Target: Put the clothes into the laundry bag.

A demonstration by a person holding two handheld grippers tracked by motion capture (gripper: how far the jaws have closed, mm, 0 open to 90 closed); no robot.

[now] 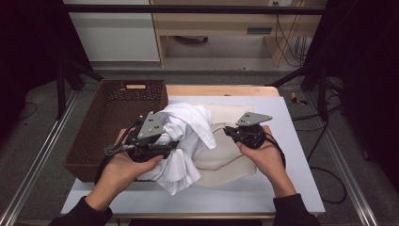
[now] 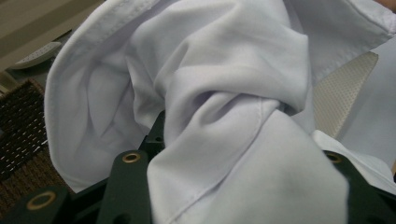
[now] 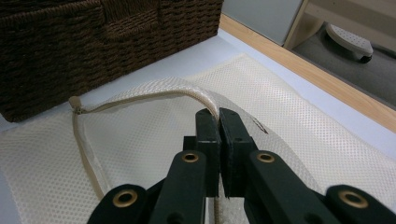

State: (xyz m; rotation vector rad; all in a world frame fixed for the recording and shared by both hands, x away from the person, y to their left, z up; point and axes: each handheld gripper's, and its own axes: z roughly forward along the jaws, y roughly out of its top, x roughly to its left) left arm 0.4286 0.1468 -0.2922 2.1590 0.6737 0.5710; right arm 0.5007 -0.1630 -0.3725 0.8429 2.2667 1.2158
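White shirt (image 1: 186, 136) bunched, held up in left gripper (image 1: 157, 147), jaws clamped on fabric wad, just beside brown wicker basket (image 1: 115, 122), over left edge of cream mesh laundry bag (image 1: 230, 157) lying on table (image 1: 291, 141). Right gripper (image 1: 237, 133) pinched tight on bag's zippered rim (image 3: 154, 95), lifting mouth open. Step, by my reading: stuffing shirt into bag. Next move calls for steering wad toward raised opening while right keeps rim high.

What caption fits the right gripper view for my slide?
Right gripper shut on the zippered edge of a cream mesh laundry bag, beside a brown wicker basket.
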